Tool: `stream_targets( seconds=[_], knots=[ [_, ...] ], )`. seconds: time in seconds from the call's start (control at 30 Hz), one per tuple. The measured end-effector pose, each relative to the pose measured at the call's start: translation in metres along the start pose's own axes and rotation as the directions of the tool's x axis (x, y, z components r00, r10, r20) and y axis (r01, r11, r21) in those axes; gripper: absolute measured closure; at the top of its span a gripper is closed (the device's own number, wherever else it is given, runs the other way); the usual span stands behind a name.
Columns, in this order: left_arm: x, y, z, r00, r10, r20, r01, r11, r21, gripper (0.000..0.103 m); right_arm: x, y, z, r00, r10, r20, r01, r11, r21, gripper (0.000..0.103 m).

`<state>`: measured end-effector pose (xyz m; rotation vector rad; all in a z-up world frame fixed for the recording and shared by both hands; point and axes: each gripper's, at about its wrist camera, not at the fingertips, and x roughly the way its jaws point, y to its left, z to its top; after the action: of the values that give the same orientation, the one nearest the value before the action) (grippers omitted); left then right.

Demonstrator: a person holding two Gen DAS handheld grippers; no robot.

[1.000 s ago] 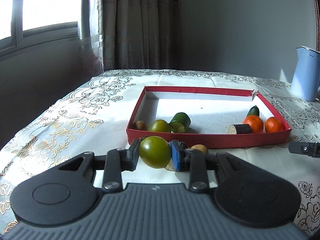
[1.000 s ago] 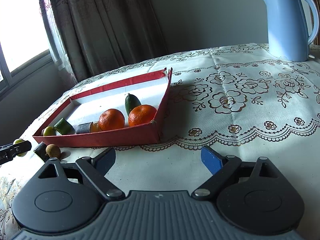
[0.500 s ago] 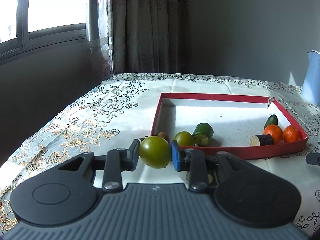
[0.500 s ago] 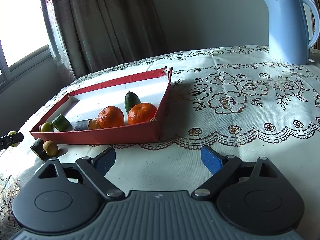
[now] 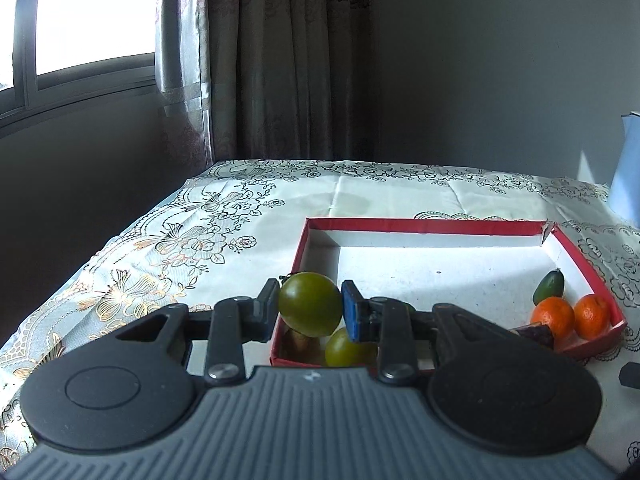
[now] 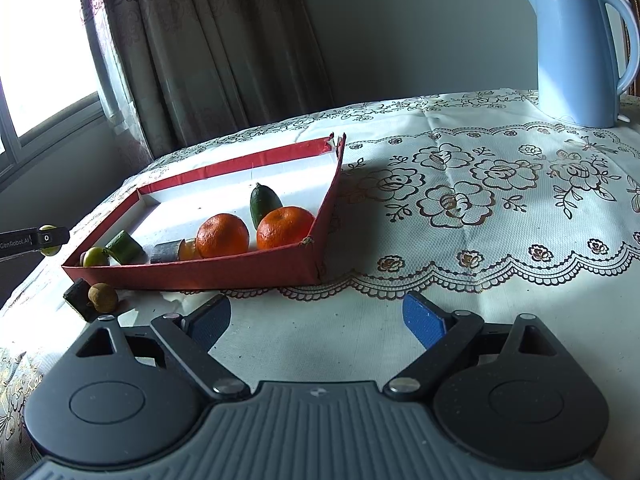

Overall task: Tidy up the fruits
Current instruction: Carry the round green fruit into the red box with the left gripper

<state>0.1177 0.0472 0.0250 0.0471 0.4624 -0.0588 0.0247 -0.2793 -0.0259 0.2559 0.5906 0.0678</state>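
Covering the worktop, a floral lace cloth (image 6: 460,208) carried the shallow red cardboard tray (image 5: 424,227). The left claw (image 5: 310,306) pinched a round green fruit (image 5: 310,304) above the tray's near left corner, having travelled there from outside the front wall. Lowering it beside its green twin (image 5: 346,350) seemed wisest. The right claw (image 6: 316,318) stood spread, unmoved.

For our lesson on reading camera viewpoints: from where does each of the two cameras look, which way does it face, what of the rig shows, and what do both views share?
Left wrist: on the left gripper, facing the red tray's left corner; its fingers clamp a green fruit.
Right wrist: on the right gripper, fingers apart and empty, facing the tray's near right corner and the kettle.
Shared: tray, two oranges, small green fruit, tablecloth.
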Motion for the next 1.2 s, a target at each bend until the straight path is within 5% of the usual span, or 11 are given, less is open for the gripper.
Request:
stream_targets(
  seconds=[0.5,1.0,1.2],
  knots=[
    [0.066,-0.015,0.008,0.995,0.025,-0.1,-0.023,0.999,0.025,0.073,-0.001,-0.006,0.001,0.999,0.035,0.01,-0.035,0.999,0.036,0.006],
    [0.074,-0.015,-0.003,0.992,0.029,-0.122,-0.027,0.999,0.021,0.072,-0.001,-0.007,0.0,0.999,0.046,0.016,-0.046,0.998,0.049,0.005],
    [0.059,-0.016,-0.001,0.996,0.008,-0.09,-0.007,1.0,0.014,0.057,-0.002,-0.008,0.0,0.999,0.049,0.018,-0.05,0.997,0.054,0.005]
  ],
)
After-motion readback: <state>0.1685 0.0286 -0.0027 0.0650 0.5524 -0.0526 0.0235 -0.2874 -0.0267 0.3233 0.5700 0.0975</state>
